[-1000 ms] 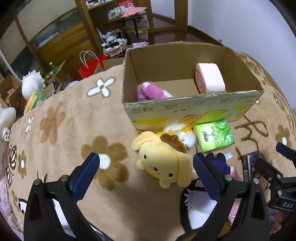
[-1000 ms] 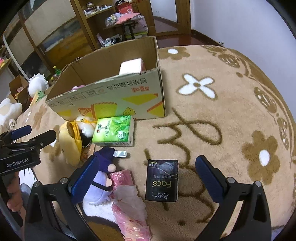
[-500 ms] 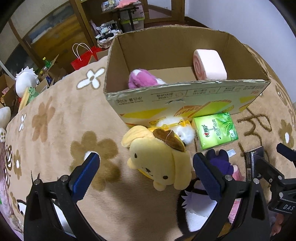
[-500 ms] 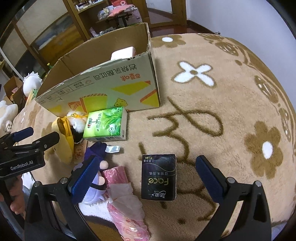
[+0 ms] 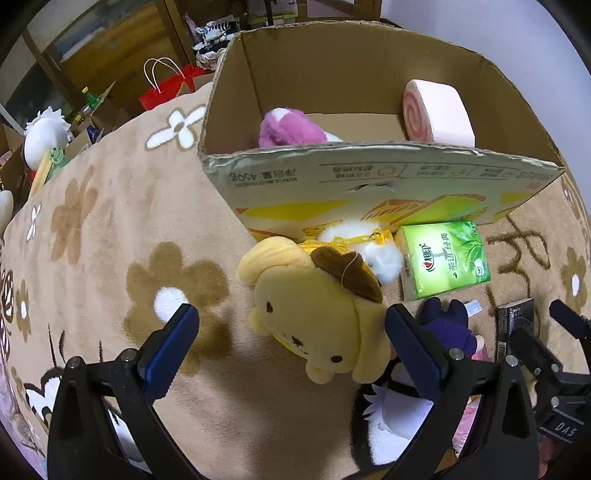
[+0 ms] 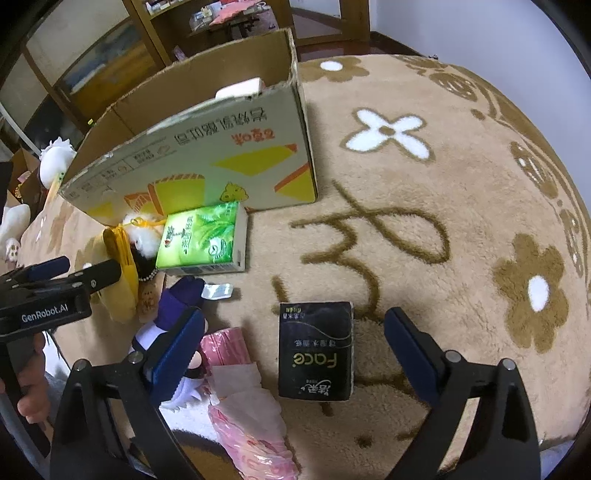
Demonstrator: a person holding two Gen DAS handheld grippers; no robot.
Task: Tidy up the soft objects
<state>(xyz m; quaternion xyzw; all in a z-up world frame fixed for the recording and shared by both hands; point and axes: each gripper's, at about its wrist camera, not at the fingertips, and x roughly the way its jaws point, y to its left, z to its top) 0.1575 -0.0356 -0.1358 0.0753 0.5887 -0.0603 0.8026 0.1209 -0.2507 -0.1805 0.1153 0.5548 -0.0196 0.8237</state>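
A yellow dog plush (image 5: 317,314) lies on the flowered carpet in front of an open cardboard box (image 5: 369,177). My left gripper (image 5: 291,347) is open, its fingers on either side of the plush, not closed on it. The box holds a pink roll cushion (image 5: 436,110) and a purple plush (image 5: 288,127). My right gripper (image 6: 295,354) is open around a black tissue pack (image 6: 316,350). A green tissue pack (image 6: 201,236), a purple-and-white plush (image 6: 177,306) and a pink bag (image 6: 243,406) lie nearby.
The carpet (image 6: 443,184) stretches right of the box. A red paper bag (image 5: 166,88), a white plush (image 5: 46,129) and wooden shelves (image 6: 221,22) stand beyond the carpet's far edge. The left gripper shows in the right wrist view (image 6: 66,269).
My left gripper has moved forward toward the box, bringing its fingers around the yellow plush. My right gripper has moved slightly closer over the black tissue pack.
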